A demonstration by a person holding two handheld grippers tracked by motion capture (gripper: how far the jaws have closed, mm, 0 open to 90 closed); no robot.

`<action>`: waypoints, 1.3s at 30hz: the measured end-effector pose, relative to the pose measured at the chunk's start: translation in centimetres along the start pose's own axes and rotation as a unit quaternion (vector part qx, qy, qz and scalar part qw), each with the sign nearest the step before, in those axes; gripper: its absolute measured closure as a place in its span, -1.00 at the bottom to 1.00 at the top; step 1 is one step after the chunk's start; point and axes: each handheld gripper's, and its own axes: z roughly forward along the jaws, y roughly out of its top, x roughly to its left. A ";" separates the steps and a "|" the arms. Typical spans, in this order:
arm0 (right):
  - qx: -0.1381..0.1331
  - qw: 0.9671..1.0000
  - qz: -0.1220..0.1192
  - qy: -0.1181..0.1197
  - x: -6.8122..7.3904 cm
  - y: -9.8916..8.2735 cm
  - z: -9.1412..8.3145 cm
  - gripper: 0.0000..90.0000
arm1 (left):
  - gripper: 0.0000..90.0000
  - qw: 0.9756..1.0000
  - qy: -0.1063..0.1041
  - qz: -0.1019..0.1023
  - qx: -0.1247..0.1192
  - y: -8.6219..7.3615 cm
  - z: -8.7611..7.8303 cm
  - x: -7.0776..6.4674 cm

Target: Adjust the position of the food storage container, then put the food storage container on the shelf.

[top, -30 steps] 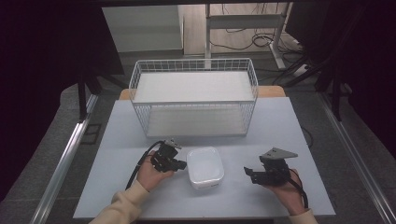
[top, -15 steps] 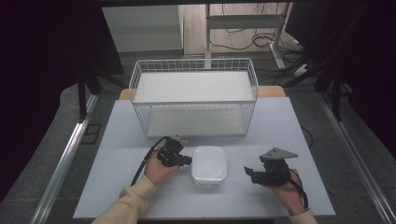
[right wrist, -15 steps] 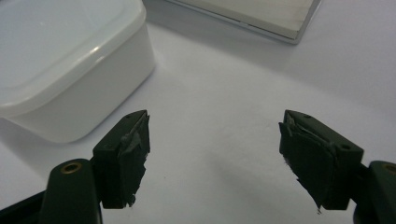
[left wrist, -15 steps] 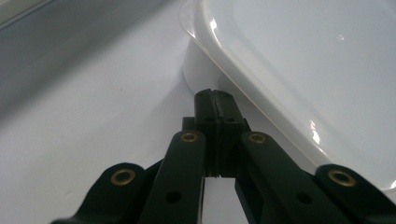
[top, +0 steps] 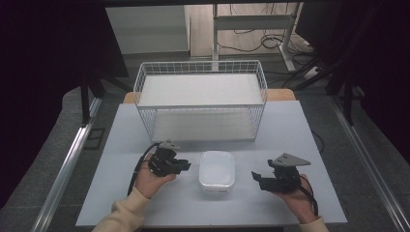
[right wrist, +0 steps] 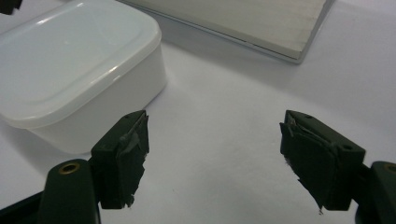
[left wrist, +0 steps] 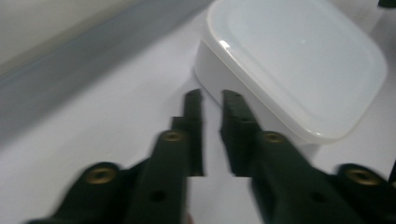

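A white plastic box with a lid (top: 217,174) sits on the table's front middle. It appears again in the left gripper view (left wrist: 299,60) and in the right gripper view (right wrist: 70,60). My left gripper (top: 186,166) is held just left of the box. Its jaws (left wrist: 212,95) are almost together with nothing between them, and their tips sit close to the box's near corner. My right gripper (top: 256,178) rests to the right of the box. It stands wide open (right wrist: 212,123) over bare table, a short way from the box.
A white wire basket (top: 200,101) with a pale floor stands behind the box at the table's back middle. Its base edge (right wrist: 261,28) is visible beyond the right gripper. The grey-white table (top: 309,140) is bare on both sides of the basket.
My left gripper pushed right toward the box, then eased back slightly. The box has turned a little squarer to the table. The right gripper has stayed put.
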 end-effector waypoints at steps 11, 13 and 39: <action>-0.018 0.999 0.031 0.026 0.0 0.0 0.0 -0.52 | -0.27 0.997 0.012 -0.065 -0.038 -2.3 -2.7 1.7; -0.021 0.999 0.031 0.026 0.1 0.0 0.0 -0.52 | -0.32 0.996 0.013 -0.077 -0.038 -2.6 -2.7 2.2; 0.013 0.988 0.111 0.106 1.0 4.4 1.0 -0.50 | -0.43 0.988 -0.057 -0.135 -0.055 0.2 -1.9 1.1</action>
